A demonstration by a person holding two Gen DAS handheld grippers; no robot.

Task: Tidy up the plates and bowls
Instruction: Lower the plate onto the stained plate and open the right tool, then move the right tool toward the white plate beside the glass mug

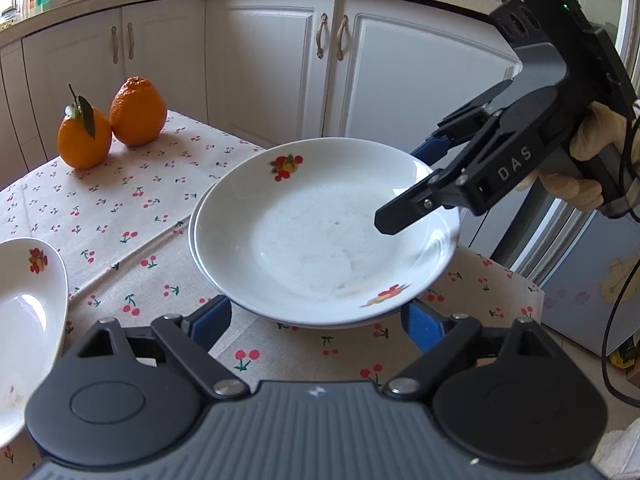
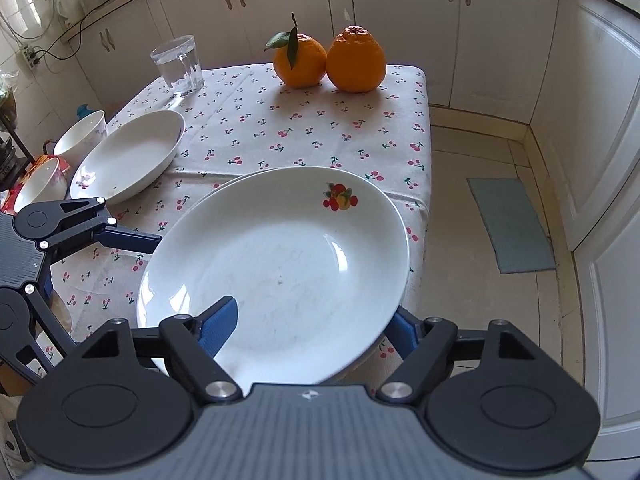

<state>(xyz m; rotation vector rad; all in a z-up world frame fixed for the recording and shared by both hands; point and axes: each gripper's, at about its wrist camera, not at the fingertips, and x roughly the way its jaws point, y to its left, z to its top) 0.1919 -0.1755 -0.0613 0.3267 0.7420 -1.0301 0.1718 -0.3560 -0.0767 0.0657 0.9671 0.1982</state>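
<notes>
A white fruit-print plate [image 1: 320, 240] lies tilted on top of a second plate [image 1: 194, 236] on the cherry-print tablecloth; both show in the right wrist view [image 2: 280, 264], the lower one's rim [image 2: 224, 188] peeking out. My right gripper [image 1: 408, 184] [image 2: 312, 320] straddles the top plate's rim, one blue pad [image 2: 218, 326] over it and one under; its jaws look wide. My left gripper [image 1: 316, 320] is open, its blue pads either side of the plates' near edge. Another white plate [image 2: 128, 156] [image 1: 28, 312] lies to the left.
Two oranges [image 2: 328, 60] stand at the table's far end, a glass mug [image 2: 178, 66] at the far left. Two white bowls [image 2: 80, 136] [image 2: 40, 184] sit at the left edge. The table edge [image 2: 424, 200] is close on the right; white cabinets surround.
</notes>
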